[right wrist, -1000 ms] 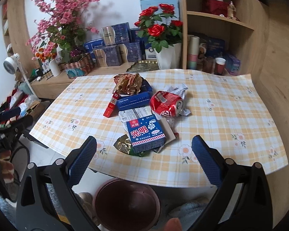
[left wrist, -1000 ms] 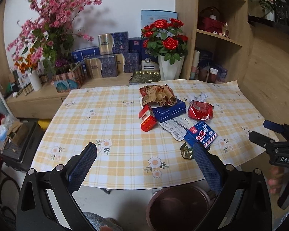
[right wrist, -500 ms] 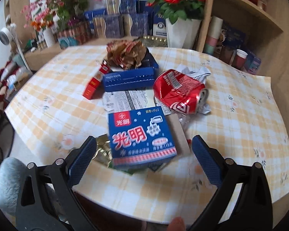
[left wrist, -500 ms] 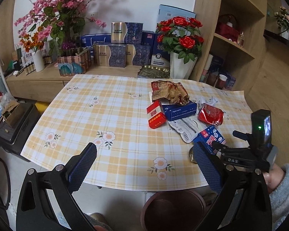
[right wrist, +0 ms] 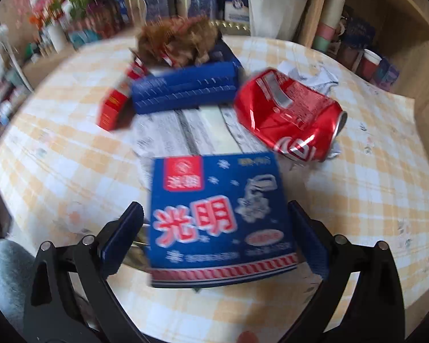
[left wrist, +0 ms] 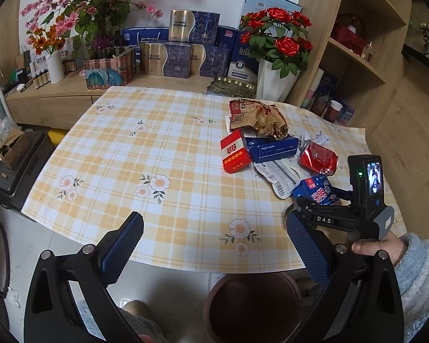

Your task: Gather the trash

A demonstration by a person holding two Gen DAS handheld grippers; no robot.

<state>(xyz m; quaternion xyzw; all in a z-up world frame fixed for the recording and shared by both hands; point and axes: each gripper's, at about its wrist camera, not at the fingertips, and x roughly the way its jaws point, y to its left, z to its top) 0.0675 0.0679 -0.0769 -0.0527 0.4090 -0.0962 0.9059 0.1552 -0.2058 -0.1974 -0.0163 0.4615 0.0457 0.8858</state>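
A: Trash lies bunched on the right part of the checked worktop (left wrist: 163,143), nearest a blue carton (right wrist: 218,223) with red characters. Is it held?

B: Not that I can tell. The right claw (right wrist: 214,237) stands apart, one finger either side of the carton; whether the pads touch it is lost in blur.

A: Around it?

B: Just behind, a crushed red can (right wrist: 289,114) on its side, a printed wrapper (right wrist: 183,131), a long blue box (right wrist: 186,91) carrying crumpled brown paper (right wrist: 177,40), and a small red box (right wrist: 113,108).

A: The left claw (left wrist: 214,245)?

B: Wide apart, empty, over the near edge. A brown bin (left wrist: 251,305) sits on the floor below it.
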